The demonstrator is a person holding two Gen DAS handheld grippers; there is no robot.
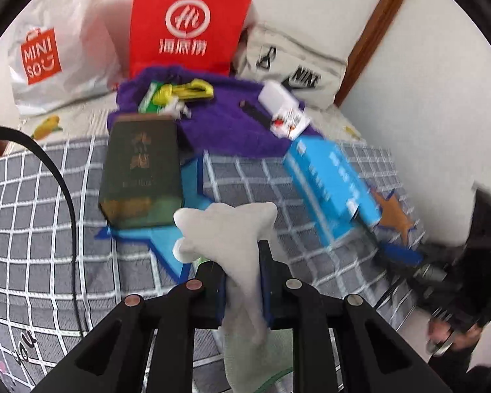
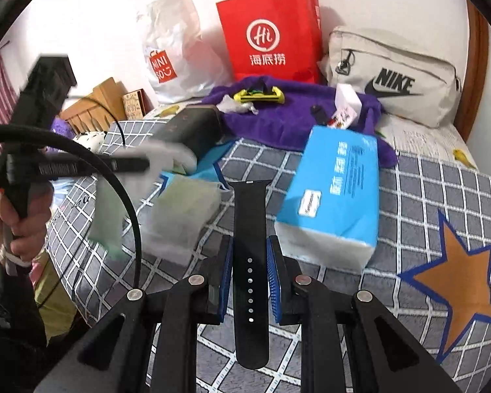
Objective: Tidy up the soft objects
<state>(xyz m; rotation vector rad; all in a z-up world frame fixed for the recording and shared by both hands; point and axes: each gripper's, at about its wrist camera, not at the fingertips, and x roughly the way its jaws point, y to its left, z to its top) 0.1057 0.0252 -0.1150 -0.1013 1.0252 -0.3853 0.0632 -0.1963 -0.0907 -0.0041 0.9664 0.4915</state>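
Left gripper (image 1: 242, 281): my jaws are squeezing a white cloth (image 1: 226, 229), lifted off the bed (image 1: 32, 196).
Right gripper (image 2: 250, 278): my jaws are pinching a black watch strap (image 2: 249, 229) standing between them.

White cloth (image 1: 232, 249) lower end cut off; person's hand (image 1: 448, 330) blurred.

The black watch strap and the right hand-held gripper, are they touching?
Touching. The right wrist view shows the watch strap clamped between the blue pads of the right hand-held gripper.
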